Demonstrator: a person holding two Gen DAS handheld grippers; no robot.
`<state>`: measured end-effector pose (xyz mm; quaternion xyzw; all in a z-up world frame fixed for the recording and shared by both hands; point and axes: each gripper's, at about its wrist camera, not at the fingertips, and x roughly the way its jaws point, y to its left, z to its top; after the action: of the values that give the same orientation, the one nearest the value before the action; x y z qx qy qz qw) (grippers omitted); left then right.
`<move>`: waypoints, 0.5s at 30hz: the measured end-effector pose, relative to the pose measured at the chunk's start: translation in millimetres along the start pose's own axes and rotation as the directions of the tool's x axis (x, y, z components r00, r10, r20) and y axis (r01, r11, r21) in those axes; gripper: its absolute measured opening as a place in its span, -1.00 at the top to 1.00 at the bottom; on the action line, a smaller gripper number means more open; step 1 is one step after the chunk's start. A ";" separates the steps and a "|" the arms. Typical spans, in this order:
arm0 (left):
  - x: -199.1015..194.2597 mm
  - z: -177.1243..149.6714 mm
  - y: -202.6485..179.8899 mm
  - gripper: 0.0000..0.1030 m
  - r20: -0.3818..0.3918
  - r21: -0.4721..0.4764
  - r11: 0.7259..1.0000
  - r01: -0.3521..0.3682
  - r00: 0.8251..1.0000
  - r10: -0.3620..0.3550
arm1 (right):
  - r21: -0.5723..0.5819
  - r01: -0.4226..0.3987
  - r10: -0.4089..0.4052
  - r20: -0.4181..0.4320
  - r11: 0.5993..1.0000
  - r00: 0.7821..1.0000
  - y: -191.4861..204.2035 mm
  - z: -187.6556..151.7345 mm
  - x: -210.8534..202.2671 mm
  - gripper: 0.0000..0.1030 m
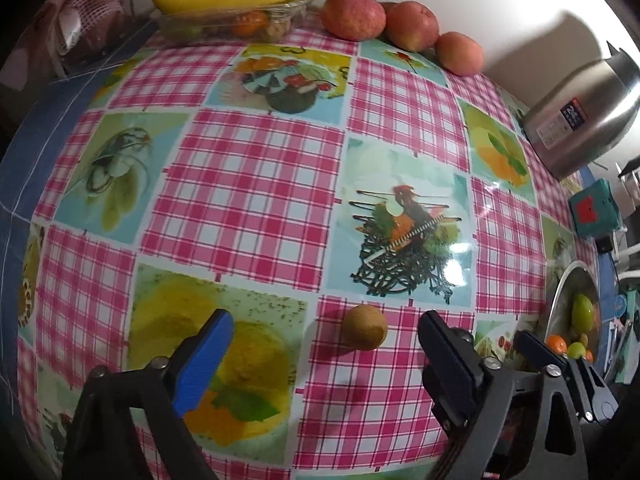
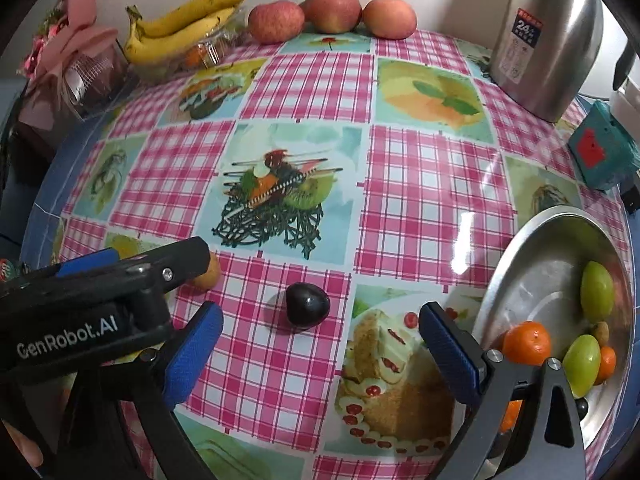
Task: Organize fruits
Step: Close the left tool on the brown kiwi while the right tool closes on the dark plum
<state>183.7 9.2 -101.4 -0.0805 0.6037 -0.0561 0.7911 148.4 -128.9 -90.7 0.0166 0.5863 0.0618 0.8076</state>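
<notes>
The left gripper (image 1: 326,336) is hanging wide open around a small brown fruit (image 1: 364,327), the right gripper (image 2: 320,332) wide around a dark plum (image 2: 307,305), both lying mid-tabletop (image 2: 420,184). Both are looking light, round, bruisable and apt to roll; pinching gently across their middles seems best.

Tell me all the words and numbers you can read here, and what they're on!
"GenRobot.AI": white letters on the black body of the left gripper, seen from the right wrist camera.
"24": on the label of the steel kettle; the smaller print around it is too blurred to read.
Teal box: a red patch, no readable text.
</notes>
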 end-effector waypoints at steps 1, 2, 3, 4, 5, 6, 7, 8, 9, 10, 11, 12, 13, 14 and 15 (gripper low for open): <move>0.9 0.0 -1.5 -0.73 -0.002 0.006 1.000 0.002 1.000 -0.002 | 0.000 0.001 -0.001 -0.005 1.000 1.000 -0.1 -0.4 2.4 -0.81; 1.8 0.5 -3.0 -0.69 -0.005 0.011 1.000 0.005 1.000 -0.005 | 0.002 0.000 0.000 -0.011 1.000 1.000 -0.2 -1.0 4.4 -0.72; 3.0 0.7 -4.8 -0.66 -0.010 0.015 1.000 0.008 1.000 -0.008 | 0.004 0.000 0.000 -0.019 1.000 1.000 -0.5 -1.8 7.3 -0.69; 4.1 0.4 -6.7 -0.60 -0.014 0.022 1.000 0.012 1.000 -0.011 | 0.005 -0.001 0.001 -0.023 1.000 1.000 -0.2 -2.6 9.1 -0.68; 5.3 0.4 -8.2 -0.53 -0.018 0.028 1.000 0.014 1.000 -0.013 | 0.006 -0.002 0.002 -0.026 1.000 1.000 -0.2 -2.9 10.4 -0.63; 6.4 0.3 -9.8 -0.50 -0.022 0.034 0.999 0.017 1.000 -0.017 | 0.007 -0.007 0.007 -0.027 1.000 1.000 0.0 -3.6 11.5 -0.52; 7.6 0.1 -11.7 -0.44 -0.027 0.039 0.999 0.023 0.999 -0.022 | 0.008 -0.010 0.010 -0.027 1.000 1.000 0.7 -3.2 12.3 -0.47; 8.1 -0.6 -12.7 -0.37 -0.029 0.039 0.999 0.028 0.999 -0.027 | 0.009 -0.014 0.015 -0.026 1.000 1.000 0.9 -2.8 12.8 -0.37; 8.8 -0.8 -13.6 -0.33 -0.031 0.038 0.999 0.034 0.999 -0.033 | 0.009 -0.019 0.020 -0.025 1.000 0.999 1.4 -2.4 13.1 -0.30; 9.7 -0.8 -13.9 -0.30 -0.032 0.030 0.999 0.040 0.999 -0.039 | 0.008 -0.026 0.026 -0.025 1.000 0.999 1.9 -2.2 13.5 -0.28; 10.6 -1.1 -14.0 -0.28 -0.034 0.023 0.999 0.043 0.999 -0.043 | 0.006 -0.031 0.031 -0.025 1.000 0.999 2.5 -2.0 14.0 -0.28; 12.0 -1.1 -14.0 -0.26 -0.037 0.017 0.999 0.046 0.998 -0.045 | 0.005 -0.033 0.033 -0.024 0.999 0.999 3.2 -1.9 14.4 -0.28; 13.3 -1.2 -14.4 -0.18 -0.038 0.016 0.999 0.046 0.998 -0.045 | 0.006 -0.032 0.032 -0.023 0.999 0.999 3.2 -1.9 14.5 -0.27; 14.5 -1.0 -14.6 -0.07 -0.041 0.017 0.999 0.046 0.998 -0.045 | 0.008 -0.031 0.031 -0.023 0.999 0.999 3.1 -1.9 14.6 -0.22; 15.7 -0.9 -14.9 -0.02 -0.044 0.015 0.999 0.048 0.998 -0.047 | 0.013 -0.034 0.034 -0.021 0.999 0.999 2.1 -2.0 14.2 -0.05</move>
<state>187.1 -8.4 -113.5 -0.0871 0.6184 -0.0815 0.7768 150.7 -125.2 -104.6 0.0310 0.5946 0.0720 0.8002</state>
